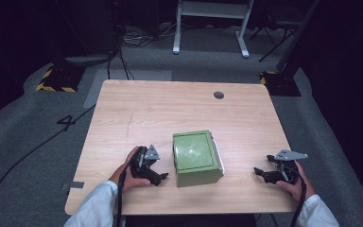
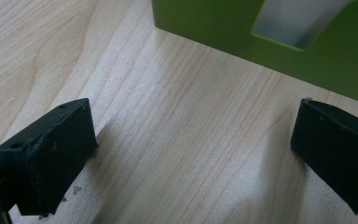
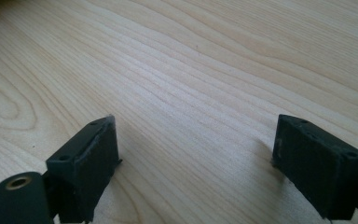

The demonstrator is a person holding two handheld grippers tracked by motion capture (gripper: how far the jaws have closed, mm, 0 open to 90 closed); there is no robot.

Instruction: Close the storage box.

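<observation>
Left hand-held gripper and right hand-held gripper apparently rest low, jaws spread wide.

White sleeves, black left gripper with grey three-cornered plate, black right gripper, black trailing cables

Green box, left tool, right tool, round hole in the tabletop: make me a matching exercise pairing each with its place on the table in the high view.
Things:
1. green box
2. left tool
3. right tool
4. round hole

Places:
A. far side of the table, near the back edge
B. near edge, on the box's right, apart from it
C. near middle, between the two tools
D. near edge, close beside the box's left

Pairs: 1-C, 2-D, 3-B, 4-A
</observation>
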